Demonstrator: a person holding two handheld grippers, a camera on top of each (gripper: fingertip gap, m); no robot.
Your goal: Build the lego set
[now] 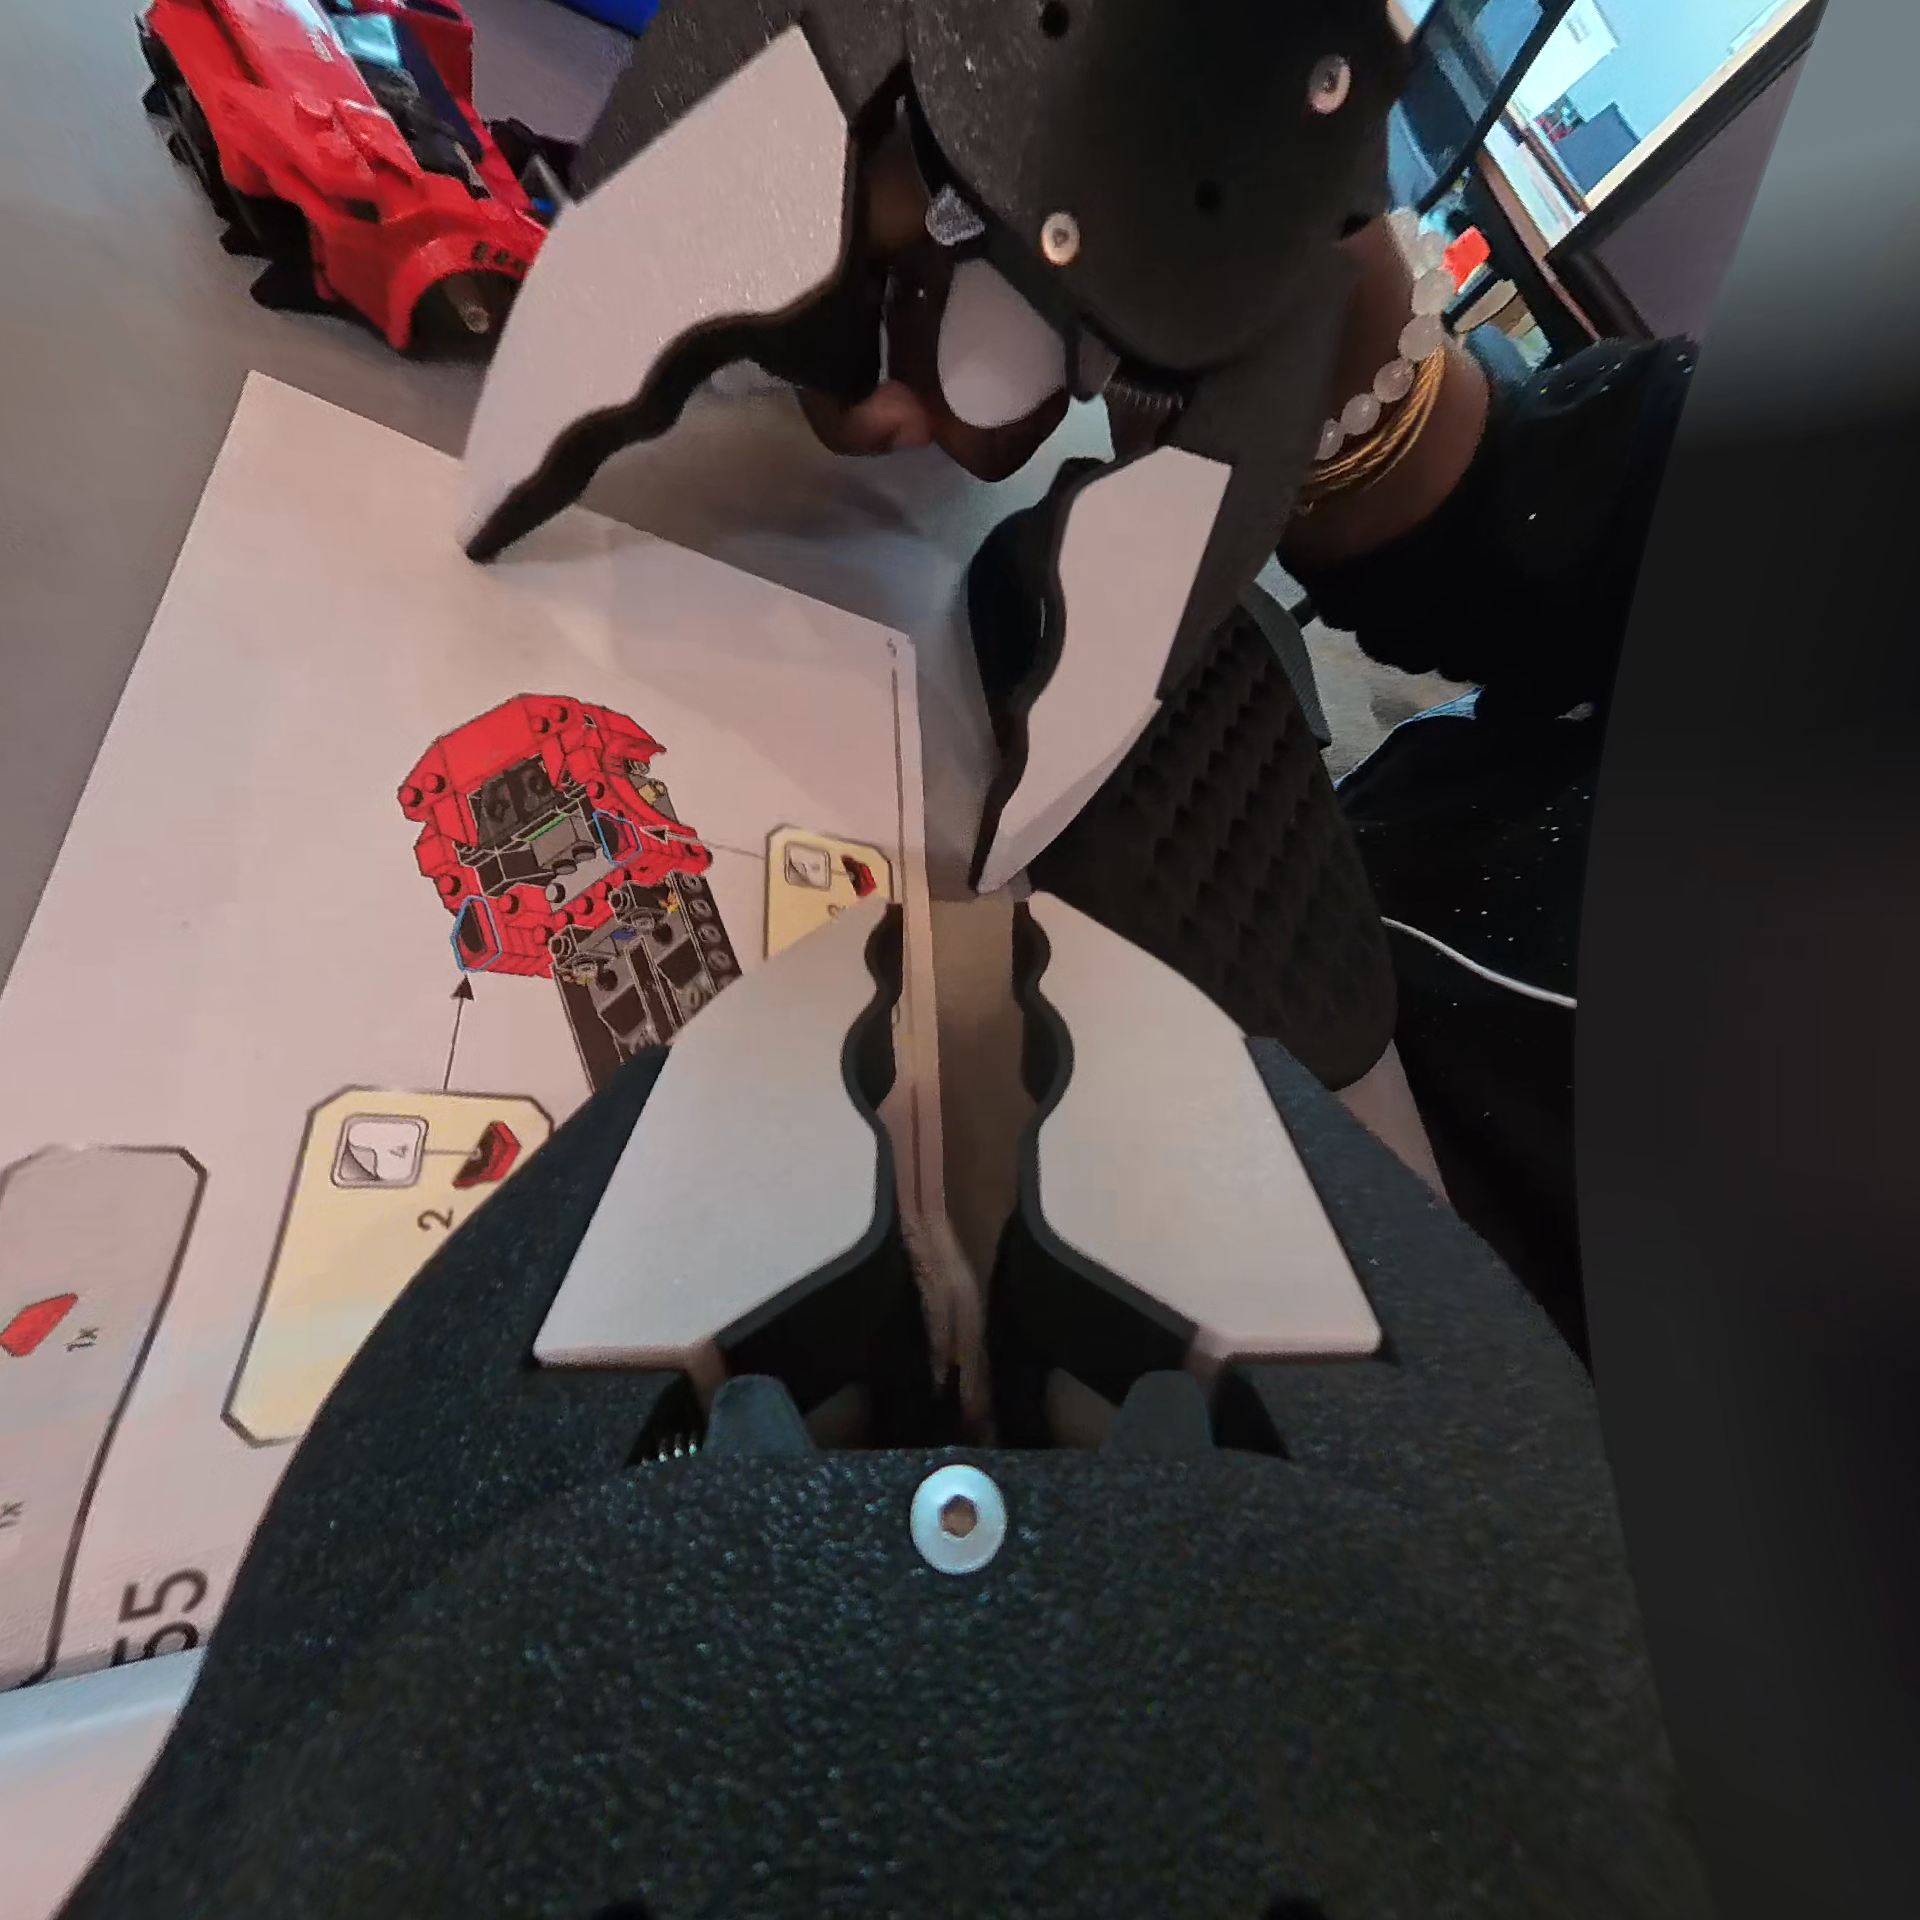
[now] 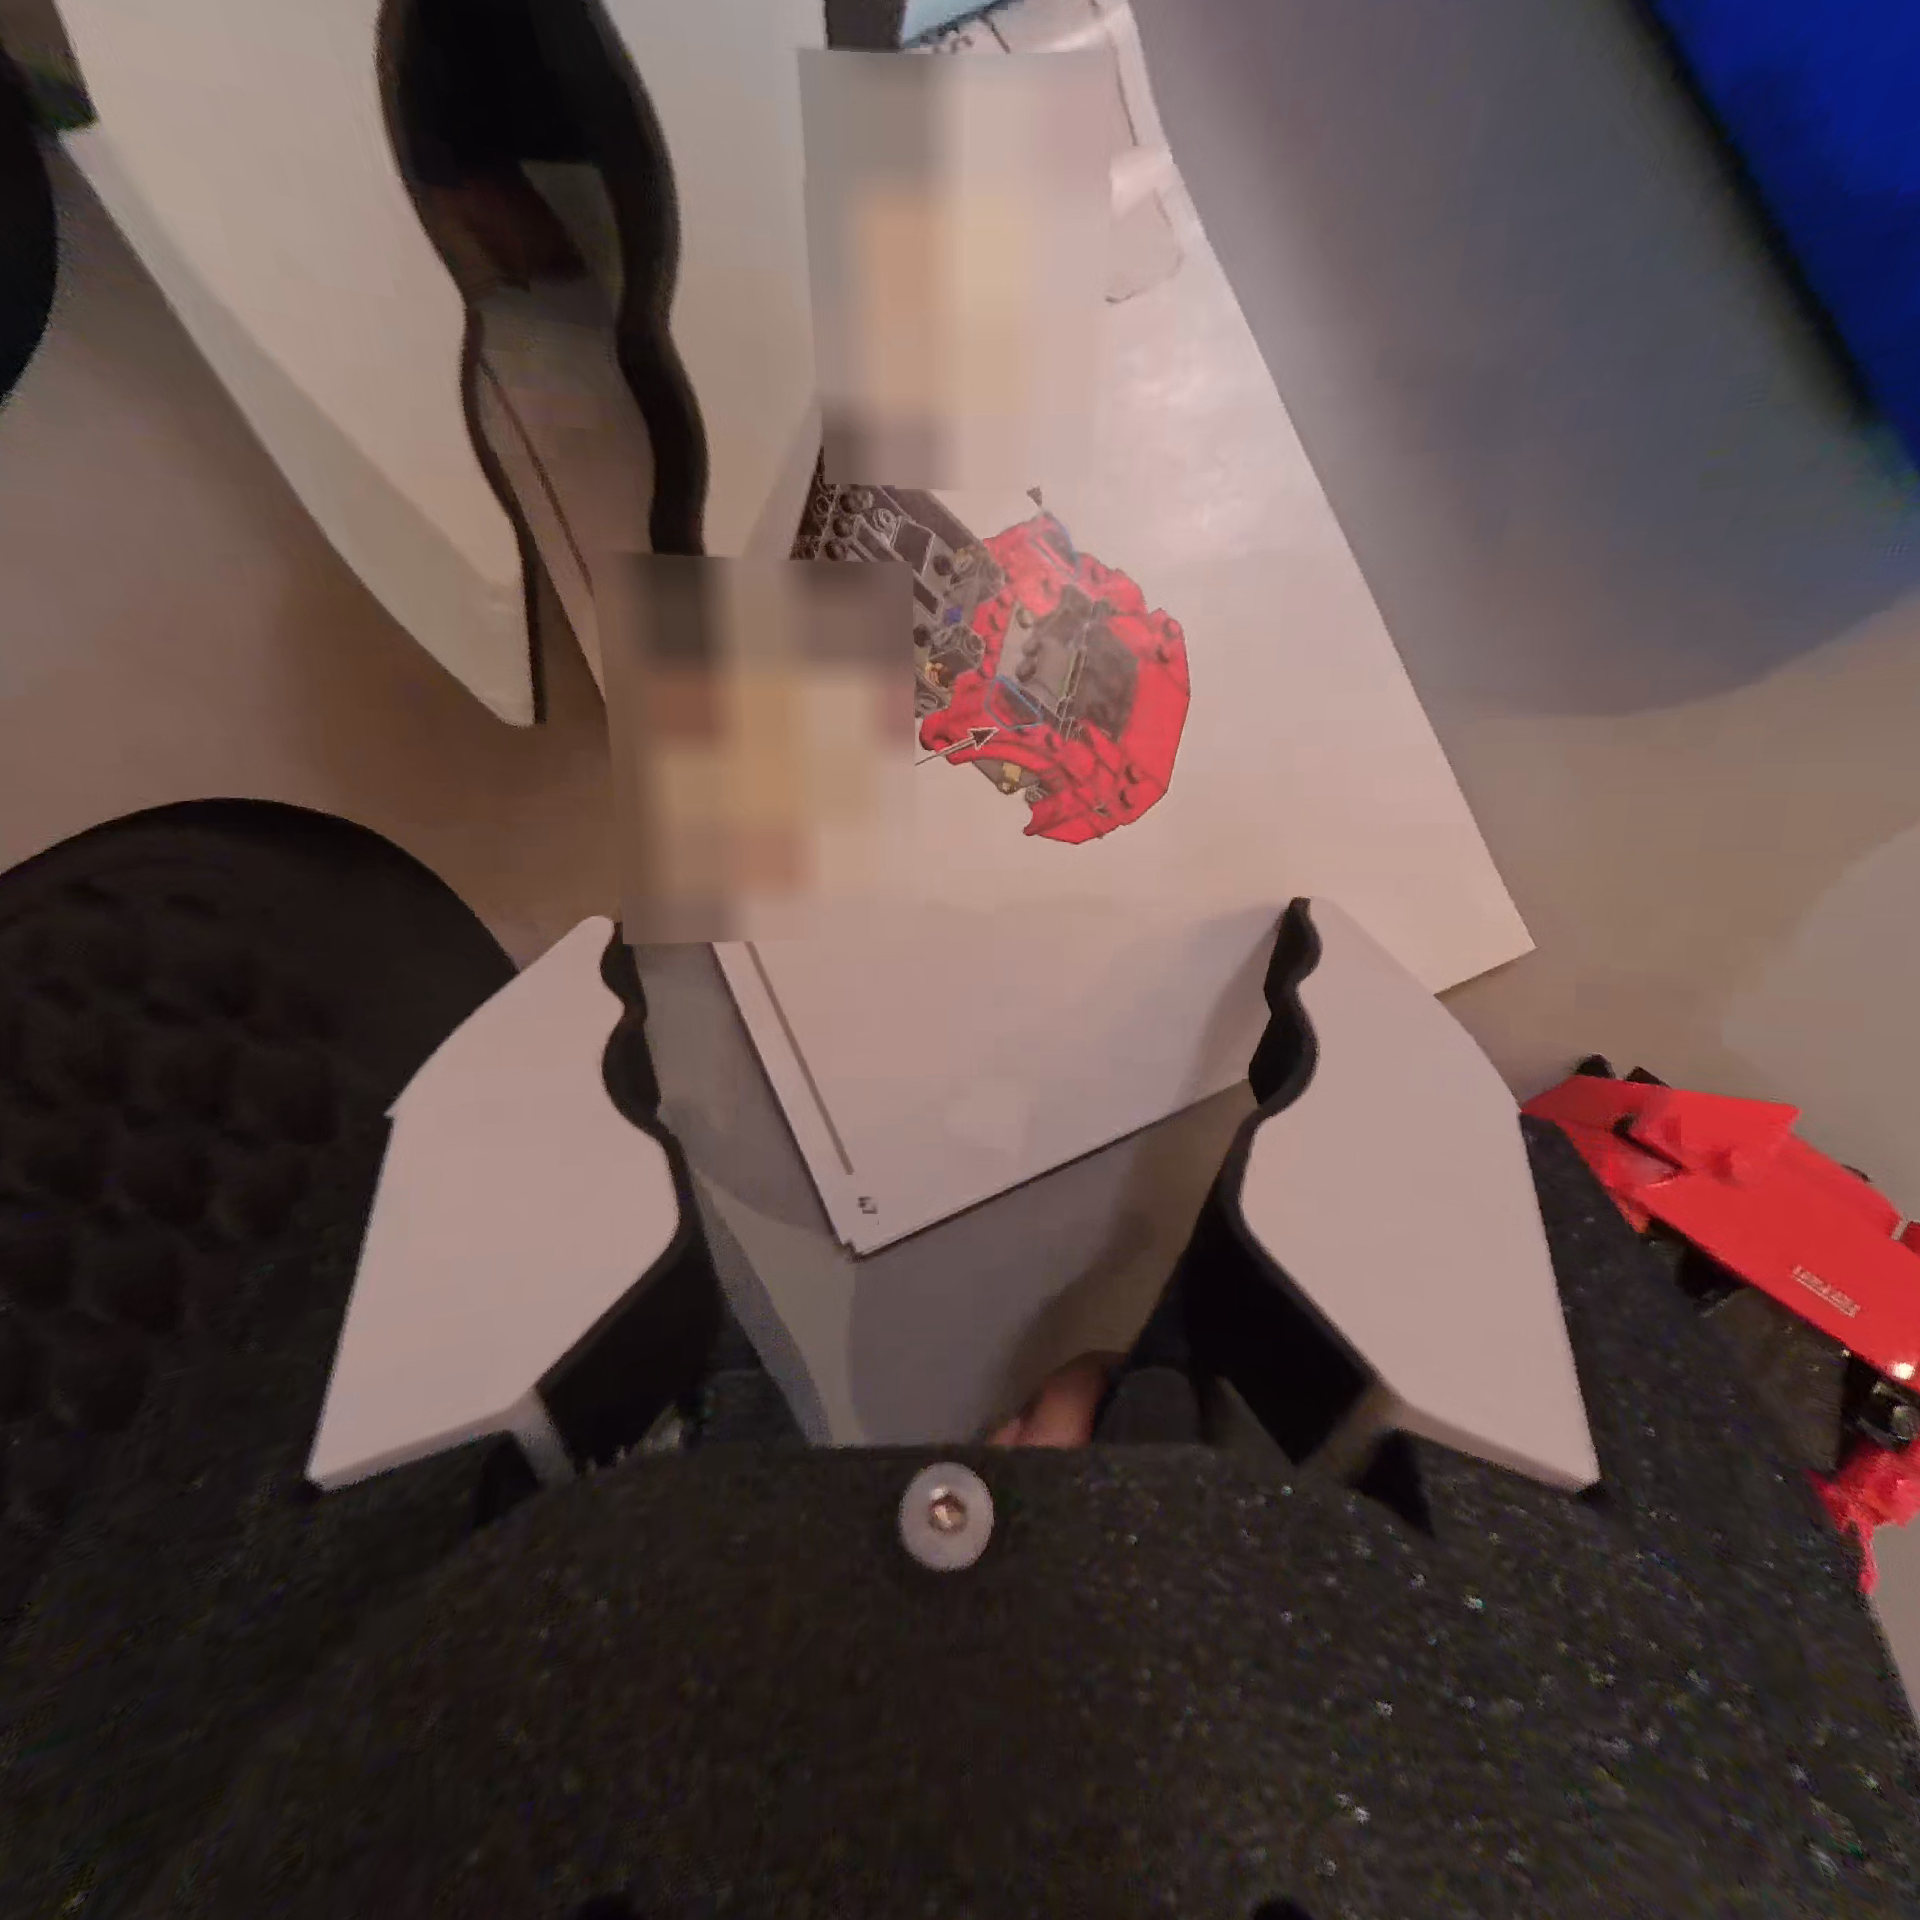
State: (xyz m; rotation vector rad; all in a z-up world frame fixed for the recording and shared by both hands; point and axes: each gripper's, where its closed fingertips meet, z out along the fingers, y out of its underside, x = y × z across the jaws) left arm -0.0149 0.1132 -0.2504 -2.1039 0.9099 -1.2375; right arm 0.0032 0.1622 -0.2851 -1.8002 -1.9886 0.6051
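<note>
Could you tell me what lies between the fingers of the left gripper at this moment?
The edge of the instruction booklet page runs between the left gripper fingers, which are nearly closed around it. The left wrist view shows this best.

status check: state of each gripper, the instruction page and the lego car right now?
left gripper: shut on the instruction page's edge
right gripper: open, empty, above the page corner
instruction page: edge lifted off the grey table, build diagram showing
red lego car: partly built, on the table, untouched

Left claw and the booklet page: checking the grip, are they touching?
Touching. The left wrist view shows the page edge pinched between the left claw fingers.
</note>
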